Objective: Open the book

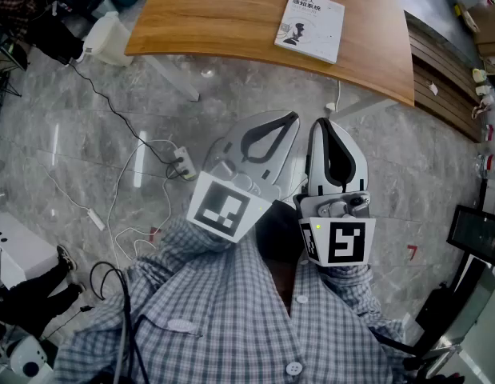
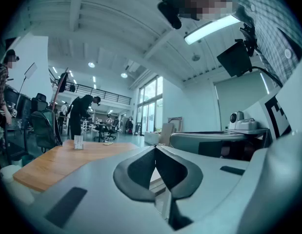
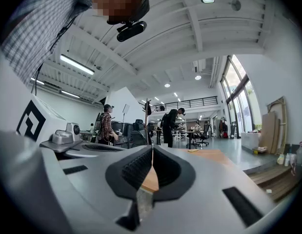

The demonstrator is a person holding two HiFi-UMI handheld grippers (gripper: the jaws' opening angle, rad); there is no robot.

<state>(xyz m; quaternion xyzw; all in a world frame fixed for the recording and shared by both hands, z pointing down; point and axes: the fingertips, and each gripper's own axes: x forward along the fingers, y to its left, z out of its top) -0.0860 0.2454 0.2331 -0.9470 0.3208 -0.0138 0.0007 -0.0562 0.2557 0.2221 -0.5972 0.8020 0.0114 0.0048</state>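
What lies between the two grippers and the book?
In the head view, grey floor and a bare strip of the wooden table separate the left gripper and right gripper from the book; a white cable hangs at the table's edge.

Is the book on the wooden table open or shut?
Shut: the book lies flat on the wooden table, front cover up, no inner pages showing.

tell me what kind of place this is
Probably an open-plan lab or workshop office: high ceiling with strip lights, a mezzanine railing above office chairs, and cables trailing over the stone floor.
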